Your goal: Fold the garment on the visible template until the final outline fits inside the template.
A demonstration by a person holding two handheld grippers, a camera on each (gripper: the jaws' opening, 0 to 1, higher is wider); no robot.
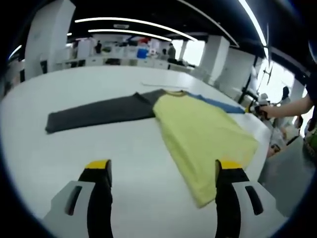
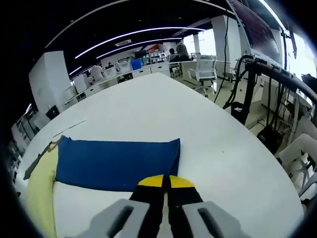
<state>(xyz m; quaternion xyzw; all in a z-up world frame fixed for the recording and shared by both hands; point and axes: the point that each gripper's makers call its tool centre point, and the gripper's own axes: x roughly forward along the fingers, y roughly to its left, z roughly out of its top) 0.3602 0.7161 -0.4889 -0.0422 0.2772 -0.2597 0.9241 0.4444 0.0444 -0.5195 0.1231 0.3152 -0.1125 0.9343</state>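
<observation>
- Left gripper (image 1: 162, 171) hovers low over the white table (image 1: 99, 84), jaws spread wide, nothing between them; its right jaw overlaps the near hem of the yellow body (image 1: 200, 136) in the picture — contact can't be told.
- Right gripper (image 2: 166, 184) has its jaws pressed together at the near edge of the blue sleeve (image 2: 119, 163); whether cloth is pinched between the tips I cannot tell.
- Garment: one shirt, spread flat on the table. Yellow body in the middle, grey sleeve (image 1: 99, 113) stretched out one way, blue sleeve the other. No template outline can be made out on the table.
- Step in hand, as I judge it: bringing the blue sleeve in over the body. To do it well — confirm a real grip on the cuff edge first, lift just clear, carry it flat across, lay it square so no corner hangs out. Left gripper could pin the body against sliding.
- Count: one table, one garment, two sleeves, two grippers; a person's hand (image 1: 262, 110) at the far table edge.
</observation>
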